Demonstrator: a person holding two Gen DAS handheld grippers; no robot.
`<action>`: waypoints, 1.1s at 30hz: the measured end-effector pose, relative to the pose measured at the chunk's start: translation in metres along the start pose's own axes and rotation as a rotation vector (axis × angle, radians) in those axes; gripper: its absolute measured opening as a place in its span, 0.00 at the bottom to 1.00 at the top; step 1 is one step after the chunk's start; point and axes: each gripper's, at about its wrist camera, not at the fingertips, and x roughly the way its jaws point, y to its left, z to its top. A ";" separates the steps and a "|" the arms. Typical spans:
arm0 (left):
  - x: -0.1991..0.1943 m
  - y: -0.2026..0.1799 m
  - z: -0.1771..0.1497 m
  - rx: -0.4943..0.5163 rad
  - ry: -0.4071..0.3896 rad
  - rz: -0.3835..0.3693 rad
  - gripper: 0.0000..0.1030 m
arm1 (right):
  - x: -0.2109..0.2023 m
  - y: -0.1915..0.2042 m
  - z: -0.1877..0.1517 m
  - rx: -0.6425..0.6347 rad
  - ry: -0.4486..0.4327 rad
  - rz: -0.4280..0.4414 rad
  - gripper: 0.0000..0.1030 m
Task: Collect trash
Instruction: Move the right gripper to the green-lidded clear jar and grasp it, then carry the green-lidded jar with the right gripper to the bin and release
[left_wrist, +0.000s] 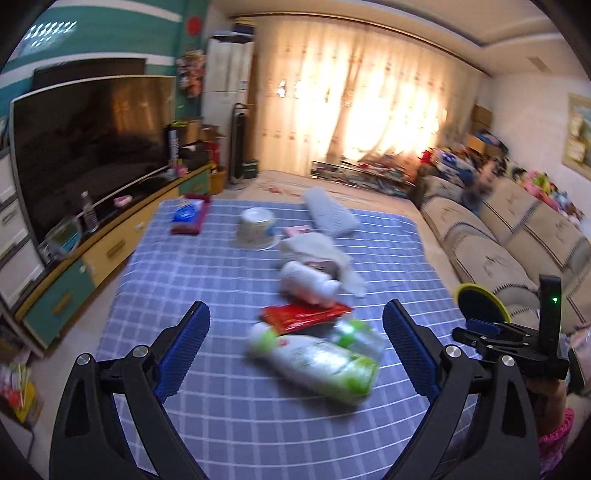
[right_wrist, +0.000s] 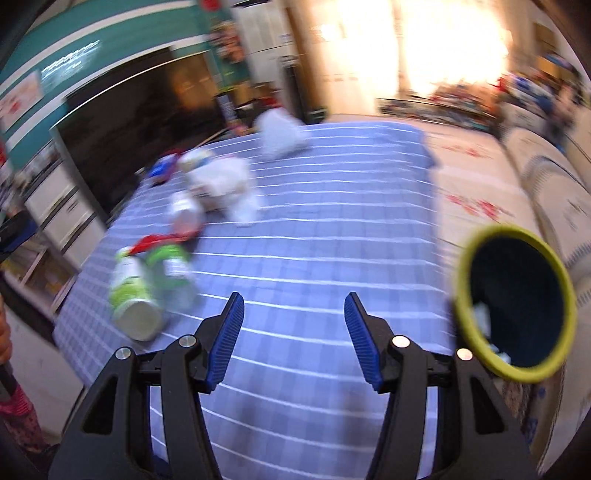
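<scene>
A checked blue cloth (left_wrist: 229, 417) bears two green-white bottles (left_wrist: 314, 360); its near edge lies bare under the left gripper (left_wrist: 295, 350) and right gripper (right_wrist: 293, 339), both spread apart, grasping nothing.

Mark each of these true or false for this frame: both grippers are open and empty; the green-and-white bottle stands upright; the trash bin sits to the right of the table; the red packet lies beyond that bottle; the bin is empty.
1. The left gripper and right gripper are open and empty. True.
2. The green-and-white bottle stands upright. False: it lies on its side on the checked cloth.
3. The yellow-rimmed bin sits right of the table. True.
4. The red packet lies beyond the bottle. True.
5. The bin is empty. False: pale scraps show inside.
</scene>
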 end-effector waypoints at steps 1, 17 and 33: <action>-0.001 0.006 -0.002 -0.009 0.000 0.004 0.91 | 0.006 0.011 0.004 -0.022 0.011 0.024 0.53; 0.002 0.045 -0.017 -0.102 0.009 0.002 0.91 | 0.082 0.082 0.026 -0.241 0.232 0.113 0.54; 0.017 0.029 -0.022 -0.078 0.038 -0.023 0.91 | 0.102 0.080 0.024 -0.232 0.231 0.134 0.50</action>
